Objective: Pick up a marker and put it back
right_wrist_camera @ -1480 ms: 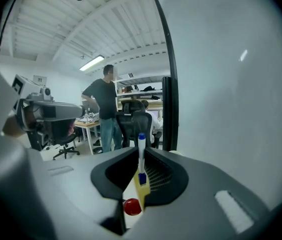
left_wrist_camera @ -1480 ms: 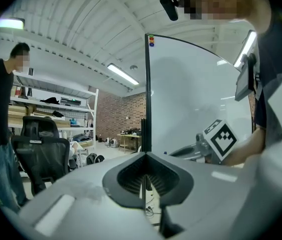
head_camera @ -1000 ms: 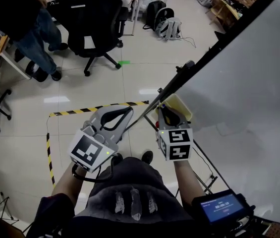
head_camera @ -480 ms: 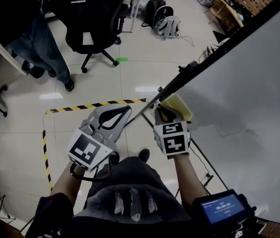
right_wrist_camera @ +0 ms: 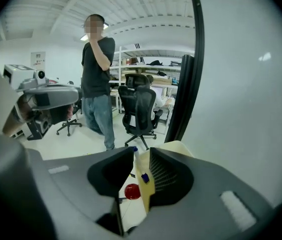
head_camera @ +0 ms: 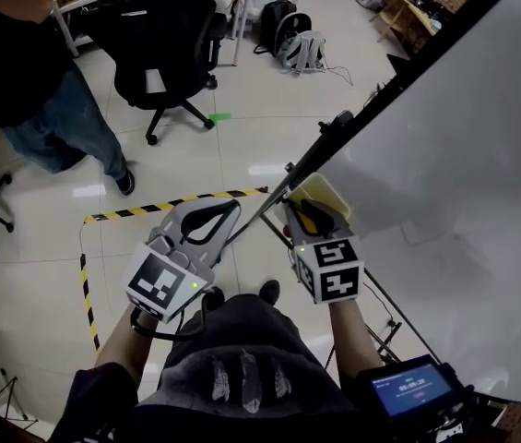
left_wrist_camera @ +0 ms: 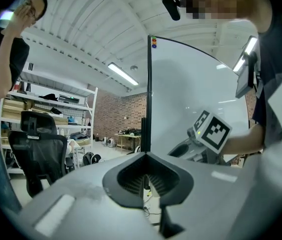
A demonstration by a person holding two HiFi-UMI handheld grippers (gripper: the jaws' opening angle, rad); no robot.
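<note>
Your right gripper (head_camera: 304, 212) sits at the lower edge of the whiteboard (head_camera: 444, 155), with its tips over the yellow tray (head_camera: 332, 192) fixed there. In the right gripper view, your right gripper's (right_wrist_camera: 141, 151) jaws stand apart and have just been opening. A white marker (right_wrist_camera: 139, 163) with blue at each end lies in the gap between them. It runs along the tray's (right_wrist_camera: 174, 145) near edge, closer to the right-hand jaw, and neither pad presses on it, so you are not gripping it. A small round red object (right_wrist_camera: 132, 191) shows lower down through the same gap; what it is cannot be made out.

Your left gripper (head_camera: 232, 206) is out in front of you, beside the right one and a little left of the whiteboard's black frame. It points roughly level across the room. In the left gripper view, its (left_wrist_camera: 146, 156) jaws are brought together at the tips and nothing is held between them. Your right gripper's marker cube shows to the right against the whiteboard (left_wrist_camera: 190, 94).

Beyond your tools, a strip of yellow-and-black hazard tape (head_camera: 177, 201) crosses the tiled floor. A black office chair (head_camera: 154, 49) stands farther off. A person in a dark shirt and jeans (head_camera: 29, 81) stands near it.
</note>
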